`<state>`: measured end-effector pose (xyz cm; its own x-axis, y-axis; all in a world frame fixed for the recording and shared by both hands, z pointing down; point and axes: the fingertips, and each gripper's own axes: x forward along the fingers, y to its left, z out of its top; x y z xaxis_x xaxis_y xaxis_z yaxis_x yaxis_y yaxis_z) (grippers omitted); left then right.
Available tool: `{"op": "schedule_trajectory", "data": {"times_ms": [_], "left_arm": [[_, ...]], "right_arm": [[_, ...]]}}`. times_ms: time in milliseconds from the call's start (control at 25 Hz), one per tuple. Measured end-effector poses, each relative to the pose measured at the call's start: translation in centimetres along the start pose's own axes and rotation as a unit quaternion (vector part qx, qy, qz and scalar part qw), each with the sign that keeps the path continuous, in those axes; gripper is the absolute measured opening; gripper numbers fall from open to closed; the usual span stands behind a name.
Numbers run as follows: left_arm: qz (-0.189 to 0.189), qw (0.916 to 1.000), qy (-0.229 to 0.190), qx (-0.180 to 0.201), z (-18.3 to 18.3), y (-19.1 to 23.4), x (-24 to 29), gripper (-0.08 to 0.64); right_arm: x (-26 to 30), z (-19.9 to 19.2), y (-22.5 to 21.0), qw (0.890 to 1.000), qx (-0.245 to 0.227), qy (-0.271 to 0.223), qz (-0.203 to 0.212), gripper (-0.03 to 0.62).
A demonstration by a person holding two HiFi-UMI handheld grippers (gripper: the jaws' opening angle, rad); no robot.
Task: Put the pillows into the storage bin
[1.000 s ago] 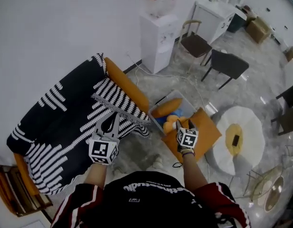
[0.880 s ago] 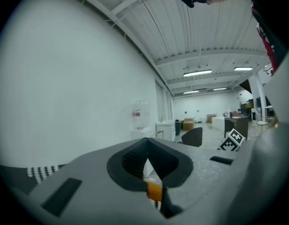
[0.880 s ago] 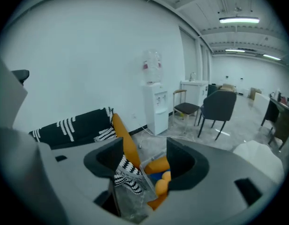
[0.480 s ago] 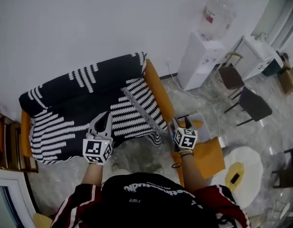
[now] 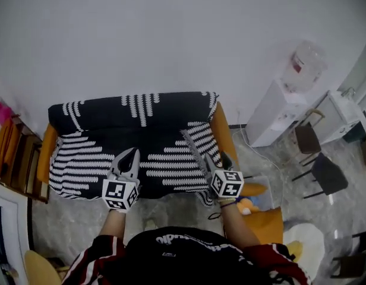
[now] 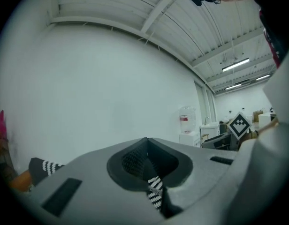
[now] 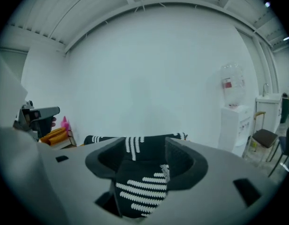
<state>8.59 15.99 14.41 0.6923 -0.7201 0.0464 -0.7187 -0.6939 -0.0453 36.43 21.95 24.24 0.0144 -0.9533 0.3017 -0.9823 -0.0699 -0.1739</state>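
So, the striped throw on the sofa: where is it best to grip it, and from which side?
Probably the fringed edge of the throw, crossing the right part of the sofa seat. It seems to lie as a loose fold on top, while the rest is spread flat. Come from the front, low along the seat.

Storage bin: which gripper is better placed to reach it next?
Likely right. The right gripper hangs nearest the storage bin, jaws apart, just narrowing, empty; the left gripper, shut, is over the sofa, farther away.
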Motion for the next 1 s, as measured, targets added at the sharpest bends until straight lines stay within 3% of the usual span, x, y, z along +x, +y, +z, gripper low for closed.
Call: {"op": "schedule_trajectory", "data": {"times_ms": [200, 400, 600, 1000], "left_arm": [[0.036, 0.9992, -0.016, -0.003, 0.9, 6.0, -1.7, 0.003], [0.059, 0.9977, -0.032, -0.010, 2.5, 10.2, -2.8, 0.003], [0.063, 0.9968, -0.048, -0.011, 3.5, 12.2, -3.4, 0.003], [0.053, 0.9969, -0.056, 0.014, 4.2, 12.9, -3.2, 0.003]], "right_arm": [[3.6, 3.5, 7.6, 0.998, -0.030, -0.021, 0.057, 0.259], [5.0, 6.5, 12.1, 0.994, -0.046, -0.044, 0.084, 0.242], [4.5, 8.4, 14.5, 0.992, -0.044, -0.067, 0.094, 0.141], [3.0, 10.1, 16.0, 0.990, -0.061, -0.092, 0.083, 0.019]]}}
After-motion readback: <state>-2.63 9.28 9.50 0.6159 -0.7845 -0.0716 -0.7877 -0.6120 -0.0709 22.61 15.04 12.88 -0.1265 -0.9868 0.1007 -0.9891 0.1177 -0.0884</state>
